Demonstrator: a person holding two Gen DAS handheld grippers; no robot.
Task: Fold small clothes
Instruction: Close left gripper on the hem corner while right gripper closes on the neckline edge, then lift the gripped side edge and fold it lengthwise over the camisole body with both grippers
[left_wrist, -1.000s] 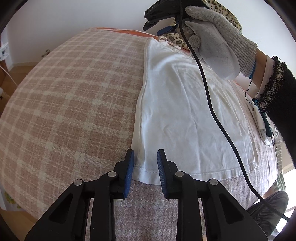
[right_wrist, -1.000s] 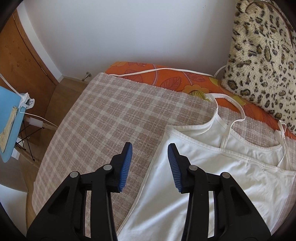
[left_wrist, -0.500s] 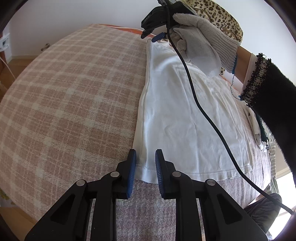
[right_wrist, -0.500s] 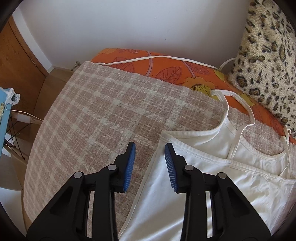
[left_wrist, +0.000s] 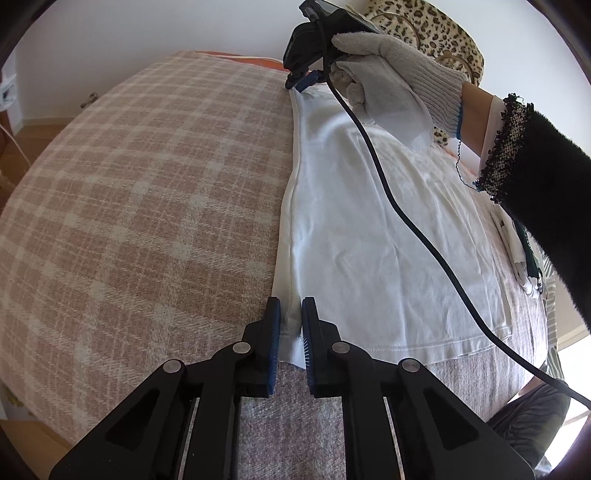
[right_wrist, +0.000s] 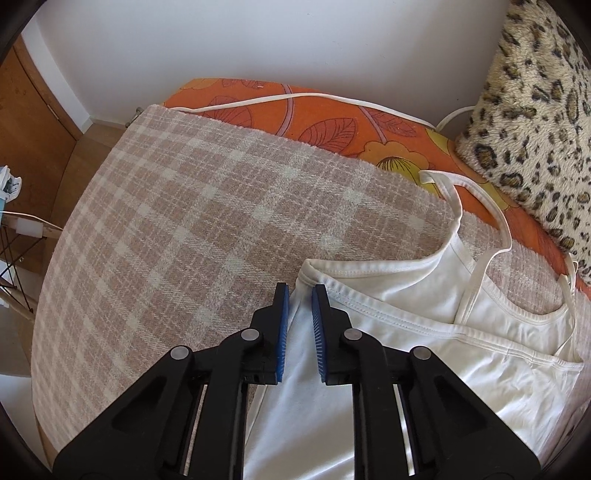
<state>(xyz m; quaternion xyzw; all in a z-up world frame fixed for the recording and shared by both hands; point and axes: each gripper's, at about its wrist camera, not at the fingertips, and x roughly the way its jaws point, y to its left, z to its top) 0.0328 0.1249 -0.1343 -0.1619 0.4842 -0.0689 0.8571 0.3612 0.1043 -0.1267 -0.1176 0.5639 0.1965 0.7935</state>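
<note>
Left gripper (left_wrist: 289, 332): jaws narrowed since a second ago, now drawn in around the hem corner of the white camisole (left_wrist: 369, 229); fabric is bunched between the pads. Right gripper (right_wrist: 298, 325): jaws likewise narrowed and brought forward to the camisole's top side corner, where the edge is raised and puckered.

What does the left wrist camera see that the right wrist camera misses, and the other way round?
Only the left wrist view shows the top's bottom hem, the gloved hand and the black cable. Only the right wrist view shows the straps and the orange sheet. Both show the white top, the checked blanket and the leopard-print cushion.
</note>
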